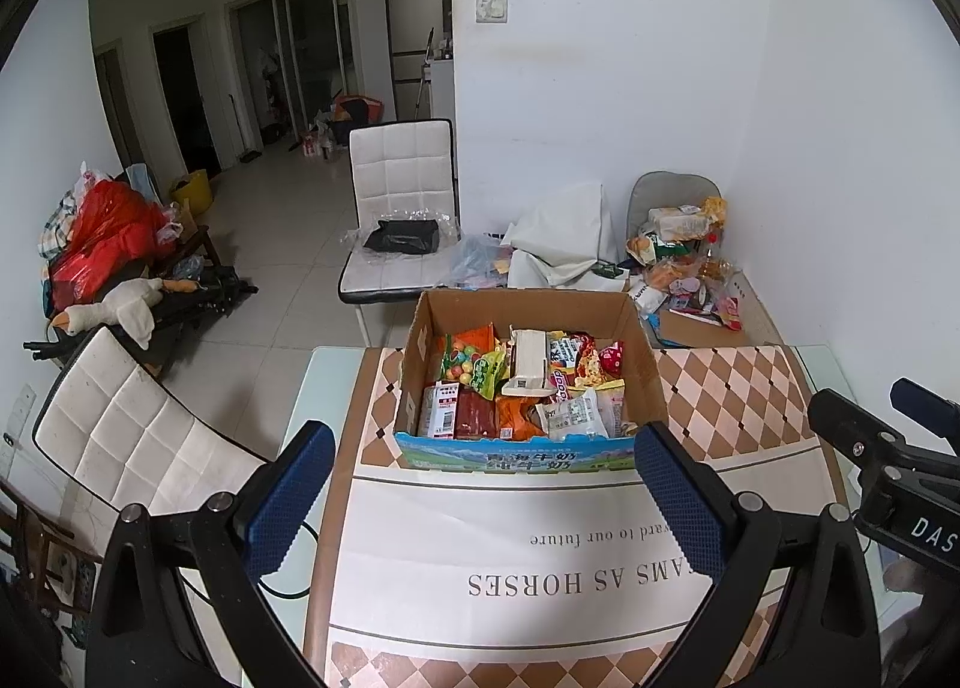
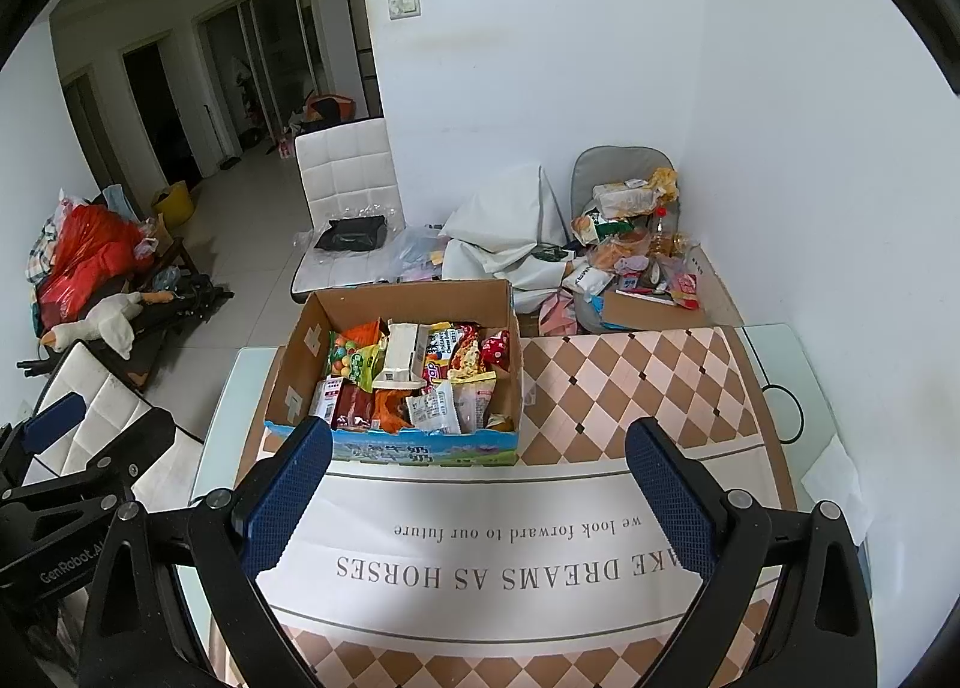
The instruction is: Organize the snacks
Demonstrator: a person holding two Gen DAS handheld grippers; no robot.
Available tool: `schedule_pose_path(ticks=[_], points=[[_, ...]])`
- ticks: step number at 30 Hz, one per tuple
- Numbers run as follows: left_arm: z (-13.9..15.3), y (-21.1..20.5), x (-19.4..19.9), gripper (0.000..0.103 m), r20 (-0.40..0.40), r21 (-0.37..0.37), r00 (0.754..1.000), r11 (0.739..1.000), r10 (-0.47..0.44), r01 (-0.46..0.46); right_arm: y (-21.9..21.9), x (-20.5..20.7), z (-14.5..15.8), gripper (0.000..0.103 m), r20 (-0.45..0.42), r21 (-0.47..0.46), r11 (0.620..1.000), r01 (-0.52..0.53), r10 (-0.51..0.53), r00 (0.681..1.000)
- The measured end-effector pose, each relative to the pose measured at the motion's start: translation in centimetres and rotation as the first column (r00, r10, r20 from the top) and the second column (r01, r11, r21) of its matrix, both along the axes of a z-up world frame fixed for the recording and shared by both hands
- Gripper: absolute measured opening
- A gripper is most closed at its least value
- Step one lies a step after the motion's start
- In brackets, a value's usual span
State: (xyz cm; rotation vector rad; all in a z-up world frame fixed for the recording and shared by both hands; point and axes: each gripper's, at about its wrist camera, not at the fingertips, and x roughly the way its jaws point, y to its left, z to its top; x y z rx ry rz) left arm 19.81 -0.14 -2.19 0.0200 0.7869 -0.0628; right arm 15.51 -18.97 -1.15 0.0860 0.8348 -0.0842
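Observation:
An open cardboard box (image 1: 645,373) with a blue printed front stands on the table, full of mixed snack packets (image 1: 522,388). It also shows in the right wrist view (image 2: 288,364) with the same snacks (image 2: 420,376). My left gripper (image 1: 483,484) is open and empty, hovering above the table just in front of the box. My right gripper (image 2: 477,484) is open and empty, in front of the box and to its right. The right gripper's body shows at the right edge of the left wrist view (image 1: 888,460).
The table (image 1: 480,556) has a checkered cloth with printed words. White chairs (image 1: 402,190) stand behind and at the left (image 1: 120,430). A second heap of snacks (image 1: 684,256) lies on a chair behind the table. A black cable ring (image 2: 792,412) lies at the table's right.

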Motion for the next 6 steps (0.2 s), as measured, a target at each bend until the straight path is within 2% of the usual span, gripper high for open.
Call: schedule_pose_path(ticks=[6], points=[[-0.03, 0.17, -0.04, 0.102, 0.008, -0.005, 1.0, 1.0, 0.003, -0.003, 0.0, -0.02, 0.0, 0.1, 0.003, -0.003, 1.0, 0.0, 0.0, 1.0]])
